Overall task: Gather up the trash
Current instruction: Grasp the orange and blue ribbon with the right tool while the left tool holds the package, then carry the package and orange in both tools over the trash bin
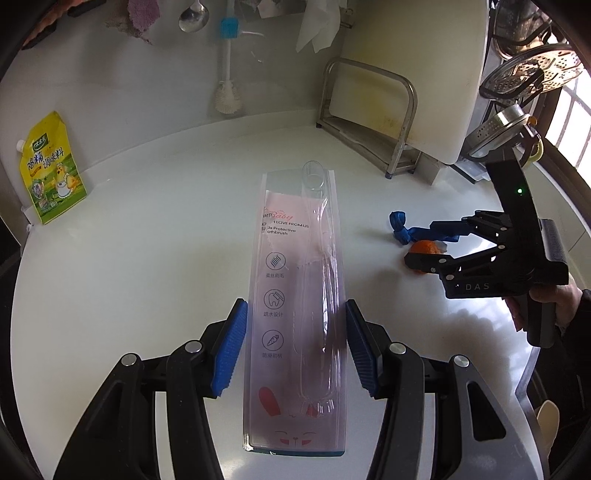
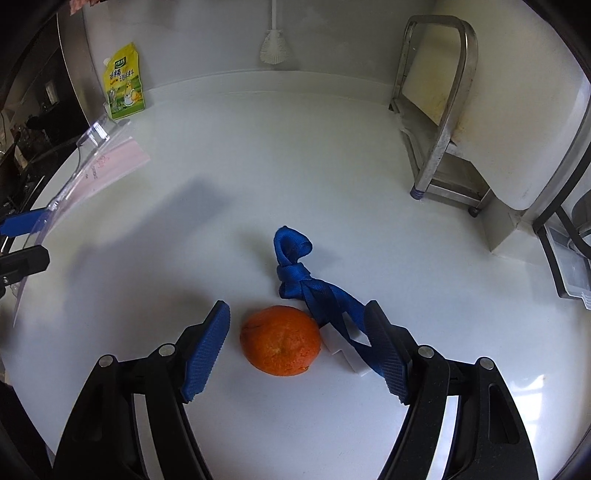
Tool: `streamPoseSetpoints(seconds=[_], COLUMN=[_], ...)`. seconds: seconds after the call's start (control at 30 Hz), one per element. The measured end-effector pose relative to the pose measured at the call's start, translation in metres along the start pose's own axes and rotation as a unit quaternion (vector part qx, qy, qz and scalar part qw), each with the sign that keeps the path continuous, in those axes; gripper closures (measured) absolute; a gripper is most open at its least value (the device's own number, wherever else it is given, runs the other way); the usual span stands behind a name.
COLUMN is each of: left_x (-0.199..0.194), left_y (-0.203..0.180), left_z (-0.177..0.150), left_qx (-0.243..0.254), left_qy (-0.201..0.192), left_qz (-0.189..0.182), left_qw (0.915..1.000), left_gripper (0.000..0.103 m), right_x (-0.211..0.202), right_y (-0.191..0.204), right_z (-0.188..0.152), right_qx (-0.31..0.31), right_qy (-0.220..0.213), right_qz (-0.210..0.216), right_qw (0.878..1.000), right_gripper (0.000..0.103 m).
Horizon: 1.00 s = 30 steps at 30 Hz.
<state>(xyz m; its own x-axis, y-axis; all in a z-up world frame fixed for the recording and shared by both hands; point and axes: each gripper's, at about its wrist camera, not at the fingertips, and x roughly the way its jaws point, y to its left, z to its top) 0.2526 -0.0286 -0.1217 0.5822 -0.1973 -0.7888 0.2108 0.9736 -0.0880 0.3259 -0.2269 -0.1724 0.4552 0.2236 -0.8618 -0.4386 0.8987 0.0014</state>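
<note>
A clear pink toothbrush package (image 1: 295,314) sits between the pads of my left gripper (image 1: 295,347), which is shut on its long edges and holds it above the white counter (image 1: 147,258); the package also shows at the left edge of the right wrist view (image 2: 92,166). My right gripper (image 2: 295,343) is open, low over the counter, with an orange peel (image 2: 280,339) between its fingers. A knotted blue strap (image 2: 295,269) and a white scrap (image 2: 347,350) lie against its right finger. In the left wrist view the right gripper (image 1: 428,240) is beside the strap (image 1: 402,229).
A yellow seasoning pouch (image 1: 51,170) leans on the back wall at the left. A steel rack (image 1: 373,122) with a white cutting board (image 1: 417,70) stands at the back right. A bottle brush (image 1: 229,66) and a spoon (image 1: 194,16) hang on the wall.
</note>
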Motion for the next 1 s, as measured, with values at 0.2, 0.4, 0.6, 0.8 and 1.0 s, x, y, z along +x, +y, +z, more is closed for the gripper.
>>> streamPoseSetpoints(seconds=[0.2,0.4,0.6,0.8,1.0], left_x=[0.0,0.0,-0.001,-0.006,-0.019], left_y=[-0.004,-0.008,-0.014,-0.017,-0.019], left_z=[0.0,-0.002,-0.003,-0.004,-0.009], left_qx=[-0.002,0.0,0.004,0.008,0.021], left_qy=[0.001,0.002,0.004,0.004,0.006], left_qz=[-0.002,-0.001,-0.003,-0.002,0.002], left_qw=[1.0,1.0,1.0,1.0,0.9998], left_gripper=[0.051,0.051,0.051,0.051,0.051], right_x=[0.008,0.005,0.004,-0.004,-0.023], right_y=[-0.008,-0.008,0.004,0.011,0.026], right_z=[-0.002,-0.006,-0.008,-0.014,-0.033], right_qx=[0.007,0.011,0.007,0.05,0.1], right_qy=[-0.001,-0.011,-0.02,-0.033,-0.039], right_qz=[0.012,0.002,-0.019,-0.026,-0.021], right_qw=[1.0,1.0,1.0,0.998,0.994], right_gripper=[0.033,0.058,0.074,0.08,0.084])
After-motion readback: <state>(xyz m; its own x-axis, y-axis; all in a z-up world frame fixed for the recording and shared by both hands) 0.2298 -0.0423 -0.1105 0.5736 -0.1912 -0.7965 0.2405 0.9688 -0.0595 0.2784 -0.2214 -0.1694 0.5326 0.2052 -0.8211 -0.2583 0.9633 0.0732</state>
